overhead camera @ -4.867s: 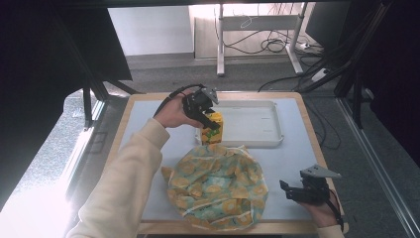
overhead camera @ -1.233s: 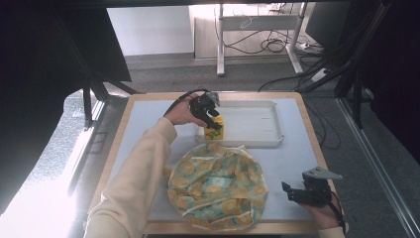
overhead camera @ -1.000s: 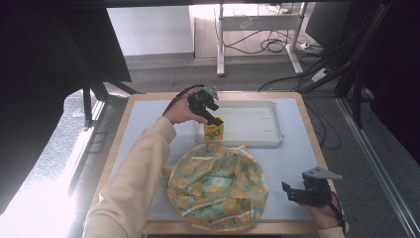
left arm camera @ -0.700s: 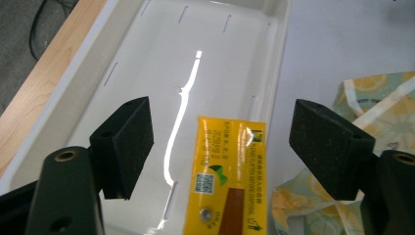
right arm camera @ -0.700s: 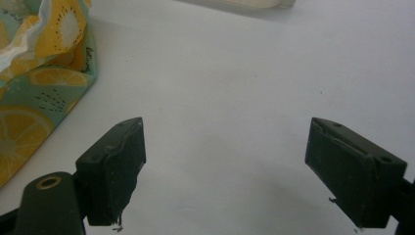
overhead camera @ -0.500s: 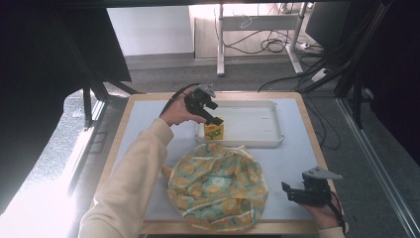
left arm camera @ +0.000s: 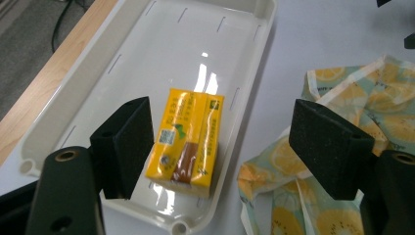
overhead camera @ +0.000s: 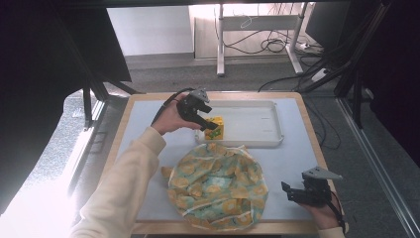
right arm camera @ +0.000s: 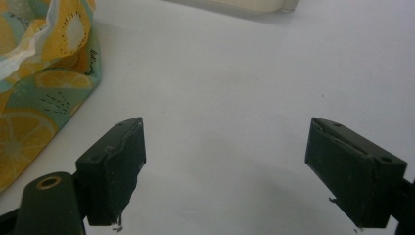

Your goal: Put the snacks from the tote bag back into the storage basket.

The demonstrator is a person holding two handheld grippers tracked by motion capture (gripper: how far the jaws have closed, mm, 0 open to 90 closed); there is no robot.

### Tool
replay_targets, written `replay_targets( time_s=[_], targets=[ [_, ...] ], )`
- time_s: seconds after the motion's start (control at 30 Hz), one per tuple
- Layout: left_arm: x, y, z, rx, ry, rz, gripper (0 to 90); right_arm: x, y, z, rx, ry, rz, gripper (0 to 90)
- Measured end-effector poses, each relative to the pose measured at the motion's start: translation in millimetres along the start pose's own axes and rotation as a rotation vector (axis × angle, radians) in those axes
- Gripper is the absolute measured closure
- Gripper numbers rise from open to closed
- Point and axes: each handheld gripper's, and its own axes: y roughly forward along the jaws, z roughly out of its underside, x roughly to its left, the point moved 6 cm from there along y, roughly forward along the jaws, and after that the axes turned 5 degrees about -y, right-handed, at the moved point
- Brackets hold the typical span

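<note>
High view: one yellow carton (overhead camera: 215, 127) stands in the near left corner of the single white tray (overhead camera: 270, 141) at the far side of the desk (overhead camera: 297, 158), and one fruit-print cloth bag (overhead camera: 215, 186) lies crumpled in front of the tray, its far edge close against the tray's near wall. Two grippers are over the desk. The left gripper (overhead camera: 207, 122) hangs just above and left of the carton; in the left gripper view its jaws have just been opening and stand wide, the carton (left arm camera: 188, 139) seen between them but clear of both pads, resting on the tray floor (left arm camera: 195, 44). The carton seems to stand upright with its long axis vertical, though from this steep angle that is hard to be sure of; a brown straw packet runs along the face turned to the camera. The right gripper (overhead camera: 298, 192) rests at the near right corner, well apart from the bag, its jaws wide with nothing between them above bare desk (right arm camera: 235, 98), the bag's edge (right arm camera: 44, 83) at its left
</note>
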Motion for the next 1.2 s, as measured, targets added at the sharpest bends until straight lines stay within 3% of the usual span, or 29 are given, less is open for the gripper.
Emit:
replay_targets(
  time_s=[0.43,0.63,0.67,0.8,0.83,1.03,1.07,1.13,1.2],
  targets=[
    [-27.3,-31.0,23.1,-0.07,-0.027,-0.021,26.5,2.0,-0.8,-1.7,-0.006,-0.004,0.0,15.5],
    [-43.4,-48.0,34.7,-0.113,-0.05,-0.055,27.0,2.9,-0.4,-2.1,-0.006,-0.008,0.0,15.5],
    [-49.2,-54.0,38.9,-0.135,-0.049,-0.088,27.9,2.9,0.1,-2.0,-0.005,-0.006,-0.001,15.4],
    [-59.4,-61.2,47.3,-0.152,-0.055,-0.116,28.5,3.2,0.0,-2.3,-0.006,-0.007,-0.002,15.5],
    [-66.0,-65.0,54.7,-0.164,-0.075,-0.115,28.6,3.4,-0.1,-2.8,-0.007,-0.009,0.0,15.5],
    [-77.4,-71.5,78.9,-0.192,-0.139,-0.129,28.9,4.5,0.2,-3.6,-0.007,-0.014,-0.003,15.5],
    [-80.4,-73.7,89.7,-0.191,-0.151,-0.141,28.8,4.7,0.3,-3.8,-0.007,-0.014,-0.003,15.5],
    [-81.5,-74.2,95.0,-0.19,-0.157,-0.153,28.7,5.2,0.5,-3.9,-0.005,-0.013,-0.004,15.4],
    [-84.1,-76.2,111.1,-0.186,-0.204,-0.165,28.3,5.5,1.0,-4.2,-0.004,-0.014,-0.003,15.4]
  ],
)
